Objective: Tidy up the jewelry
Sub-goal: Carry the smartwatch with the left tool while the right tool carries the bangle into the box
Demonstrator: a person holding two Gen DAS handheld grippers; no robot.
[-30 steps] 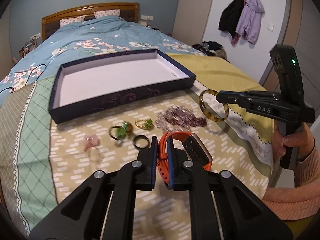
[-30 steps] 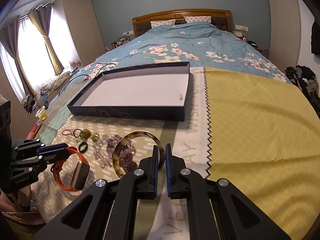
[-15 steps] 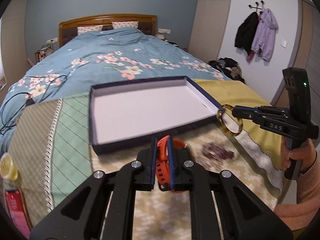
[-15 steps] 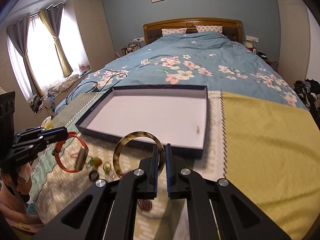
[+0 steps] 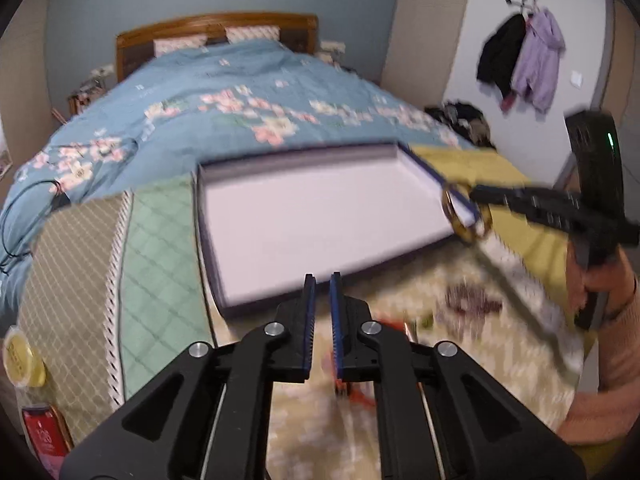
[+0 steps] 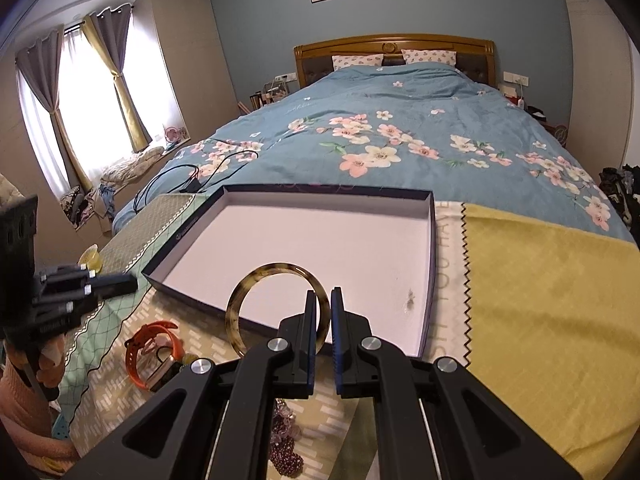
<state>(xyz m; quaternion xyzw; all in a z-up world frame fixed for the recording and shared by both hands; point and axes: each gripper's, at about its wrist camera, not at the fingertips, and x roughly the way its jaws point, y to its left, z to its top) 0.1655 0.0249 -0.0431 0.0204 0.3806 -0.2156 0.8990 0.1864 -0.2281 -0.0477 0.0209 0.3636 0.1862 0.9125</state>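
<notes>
Right now the tortoiseshell bangle (image 6: 231,316) is clamped by its rim in the right tongs (image 6: 320,320), held upright off the bed. In the right wrist view it stands in front of the near wall of the shallow dark-blue box (image 6: 432,260), whose white inside holds no jewelry. The orange smartwatch (image 6: 154,354) lies on the patterned cover of the bed (image 6: 400,120), just short of the box's near left corner, with a few small rings beside it that are too small to make out. A heap of purple beads (image 6: 284,452) lies nearer, under the right tongs. The left tongs (image 5: 322,312) have just been opening; their pads stand slightly apart with nothing between them, above the cover and short of the box.
</notes>
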